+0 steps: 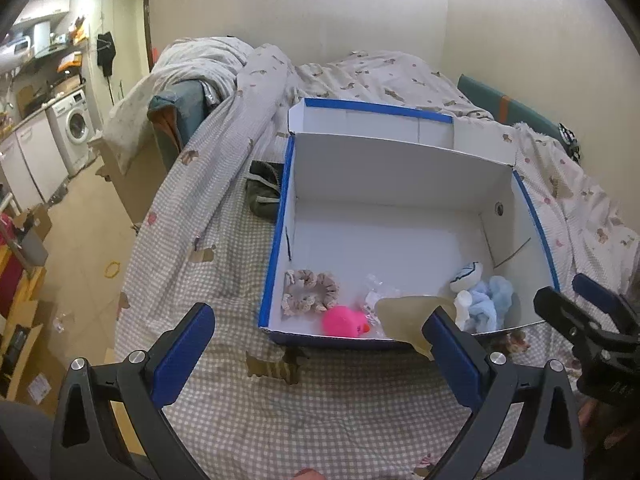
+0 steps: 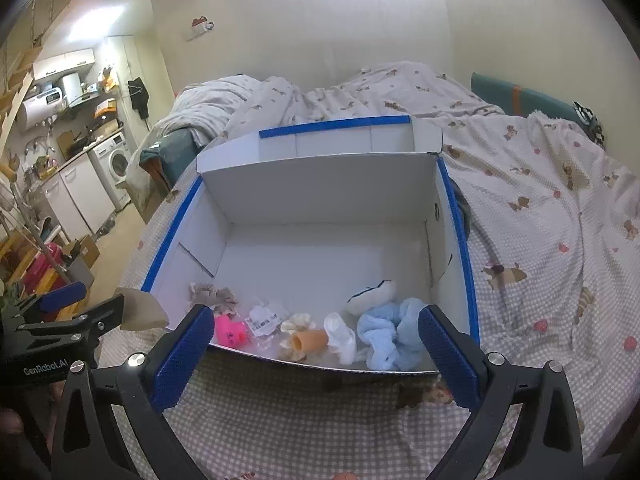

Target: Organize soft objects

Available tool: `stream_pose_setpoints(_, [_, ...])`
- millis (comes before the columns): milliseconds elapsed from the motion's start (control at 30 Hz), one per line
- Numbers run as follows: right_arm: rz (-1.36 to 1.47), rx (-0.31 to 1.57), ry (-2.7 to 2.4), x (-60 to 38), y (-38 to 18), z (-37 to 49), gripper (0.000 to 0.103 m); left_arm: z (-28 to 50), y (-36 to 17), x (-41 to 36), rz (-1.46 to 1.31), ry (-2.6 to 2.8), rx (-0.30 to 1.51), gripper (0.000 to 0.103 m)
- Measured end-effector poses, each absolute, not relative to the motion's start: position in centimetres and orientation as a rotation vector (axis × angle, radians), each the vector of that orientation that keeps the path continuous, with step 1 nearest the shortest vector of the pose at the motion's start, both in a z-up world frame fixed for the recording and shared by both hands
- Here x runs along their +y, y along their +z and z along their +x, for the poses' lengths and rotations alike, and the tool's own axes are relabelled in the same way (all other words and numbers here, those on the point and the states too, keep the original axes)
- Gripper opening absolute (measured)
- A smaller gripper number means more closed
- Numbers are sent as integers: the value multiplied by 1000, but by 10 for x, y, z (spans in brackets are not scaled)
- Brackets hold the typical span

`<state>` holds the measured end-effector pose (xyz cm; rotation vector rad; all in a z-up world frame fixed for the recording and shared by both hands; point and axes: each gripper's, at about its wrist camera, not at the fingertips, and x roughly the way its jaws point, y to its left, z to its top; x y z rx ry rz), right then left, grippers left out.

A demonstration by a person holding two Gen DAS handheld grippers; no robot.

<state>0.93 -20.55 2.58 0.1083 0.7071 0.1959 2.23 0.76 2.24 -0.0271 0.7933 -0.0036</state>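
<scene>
A washing machine (image 1: 76, 126) stands left of the rumpled duvet (image 1: 360, 76) on the bed.

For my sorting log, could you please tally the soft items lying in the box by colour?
Pink: 1, the pink toy
Light blue: 1, the fluffy blue scrunchie
Beige: 1, the beige scrunchie
White: 2, the white plush with dark trim and the white piece
Orange: 1, the orange tube-shaped piece
Total: 6
</scene>
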Motion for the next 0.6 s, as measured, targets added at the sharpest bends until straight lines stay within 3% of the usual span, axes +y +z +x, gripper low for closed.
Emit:
stream_pose_setpoints(133, [119, 706, 181, -209, 26, 9, 103, 39, 21, 2, -45, -39, 828, 103])
stream_pose_setpoints(400, [159, 709, 144, -226, 26, 10, 103, 106, -19, -26, 50, -49, 1108, 102])
stream_pose_setpoints(600, [178, 708, 153, -230, 28, 11, 103, 77, 2, -26, 63, -17, 953, 102])
